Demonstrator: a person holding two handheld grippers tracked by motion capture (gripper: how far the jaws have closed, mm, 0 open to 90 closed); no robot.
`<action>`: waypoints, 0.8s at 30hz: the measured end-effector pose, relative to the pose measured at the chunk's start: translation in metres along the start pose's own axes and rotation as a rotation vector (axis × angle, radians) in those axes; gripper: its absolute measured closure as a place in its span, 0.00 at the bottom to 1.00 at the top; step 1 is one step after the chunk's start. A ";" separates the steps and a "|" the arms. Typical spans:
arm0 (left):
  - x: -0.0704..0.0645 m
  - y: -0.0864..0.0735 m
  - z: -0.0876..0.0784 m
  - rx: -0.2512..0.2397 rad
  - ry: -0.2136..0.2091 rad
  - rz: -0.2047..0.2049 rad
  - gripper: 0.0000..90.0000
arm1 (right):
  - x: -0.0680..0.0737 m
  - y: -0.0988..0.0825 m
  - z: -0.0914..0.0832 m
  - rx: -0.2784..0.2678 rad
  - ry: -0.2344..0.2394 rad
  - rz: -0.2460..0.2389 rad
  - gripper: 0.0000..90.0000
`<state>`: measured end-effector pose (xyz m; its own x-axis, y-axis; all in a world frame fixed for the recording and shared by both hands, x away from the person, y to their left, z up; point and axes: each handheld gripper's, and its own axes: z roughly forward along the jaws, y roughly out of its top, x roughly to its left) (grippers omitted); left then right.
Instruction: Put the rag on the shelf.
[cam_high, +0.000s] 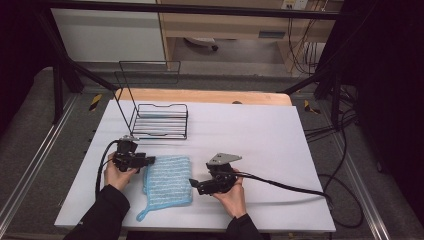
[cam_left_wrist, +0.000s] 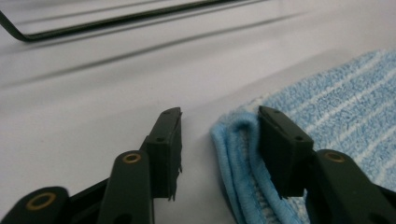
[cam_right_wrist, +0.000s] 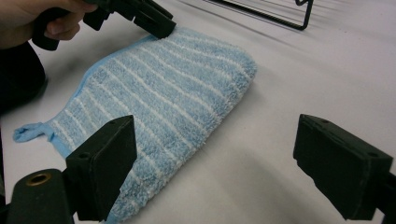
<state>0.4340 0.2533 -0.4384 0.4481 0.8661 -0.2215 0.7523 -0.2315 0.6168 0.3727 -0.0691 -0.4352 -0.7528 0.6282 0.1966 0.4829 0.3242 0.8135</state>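
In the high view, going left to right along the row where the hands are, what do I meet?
Left tool → folded blue striped towel → right tool → its black cable trailing toward the table's right edge.

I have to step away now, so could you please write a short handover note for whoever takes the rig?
Left gripper: open, jaws astride the hemmed edge of the folded blue striped terry towel, not yet pinching it.
Right gripper: open, holding nothing, at the towel's other side.
Towel lies flat on the white table, in front of the black wire rack.
Done: towel appears folded.
Left: probably grip and move it, perhaps to the rack.
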 end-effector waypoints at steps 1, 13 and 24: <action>0.000 0.000 0.000 0.003 -0.005 -0.002 0.58 | 0.000 0.000 0.000 0.002 0.002 0.004 0.16; -0.005 0.000 0.002 0.022 -0.020 0.003 0.75 | -0.012 0.016 0.003 -0.032 0.025 0.071 0.19; -0.006 -0.001 0.003 0.026 -0.033 0.006 0.84 | -0.032 0.044 0.034 -0.023 -0.008 0.112 0.34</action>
<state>0.4324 0.2473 -0.4398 0.4681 0.8495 -0.2432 0.7618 -0.2485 0.5983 0.4328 -0.0511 -0.4243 -0.6910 0.6654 0.2825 0.5534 0.2354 0.7990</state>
